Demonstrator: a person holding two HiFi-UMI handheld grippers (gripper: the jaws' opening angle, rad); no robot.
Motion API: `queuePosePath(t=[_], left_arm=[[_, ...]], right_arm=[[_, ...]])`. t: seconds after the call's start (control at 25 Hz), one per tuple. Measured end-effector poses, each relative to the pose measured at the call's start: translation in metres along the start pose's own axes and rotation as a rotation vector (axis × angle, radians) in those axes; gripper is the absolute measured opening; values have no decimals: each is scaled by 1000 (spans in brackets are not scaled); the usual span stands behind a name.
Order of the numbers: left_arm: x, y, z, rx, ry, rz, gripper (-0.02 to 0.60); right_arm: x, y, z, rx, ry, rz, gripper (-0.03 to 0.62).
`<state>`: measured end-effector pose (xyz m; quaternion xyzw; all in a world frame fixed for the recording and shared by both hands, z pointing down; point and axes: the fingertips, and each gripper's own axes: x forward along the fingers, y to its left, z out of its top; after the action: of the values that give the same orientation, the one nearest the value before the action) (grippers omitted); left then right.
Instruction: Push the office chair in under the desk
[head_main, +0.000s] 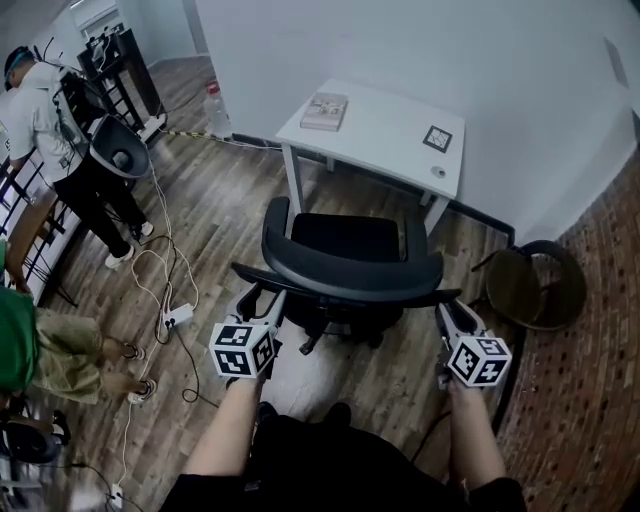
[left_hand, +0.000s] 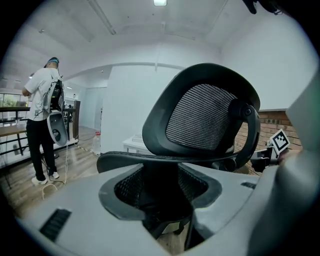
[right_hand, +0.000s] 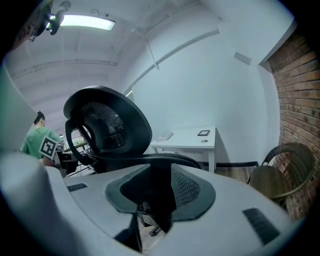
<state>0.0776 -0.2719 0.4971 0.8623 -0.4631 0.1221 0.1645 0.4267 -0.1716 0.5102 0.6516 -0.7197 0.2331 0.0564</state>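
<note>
Grippers forward, clamped on office chair

— Is the way to the desk open?
— Bare floor lies between your office chair and it. A wicker chair crowds your right; cables trail at your left.
</note>
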Motion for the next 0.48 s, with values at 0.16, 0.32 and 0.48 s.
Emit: queuePosePath(t=[0.16,0.32,0.48], left_arm=[[21,-5,4,-1,2,11,199],[48,-3,15,-12,3,22,199],[71,-10,23,15,21,-2,199]], right_arm=[[13,-19,9,1,2,-12,121],[31,-44,23,2,7,-24,115],[45,-64,36,14,-6,-34,91]])
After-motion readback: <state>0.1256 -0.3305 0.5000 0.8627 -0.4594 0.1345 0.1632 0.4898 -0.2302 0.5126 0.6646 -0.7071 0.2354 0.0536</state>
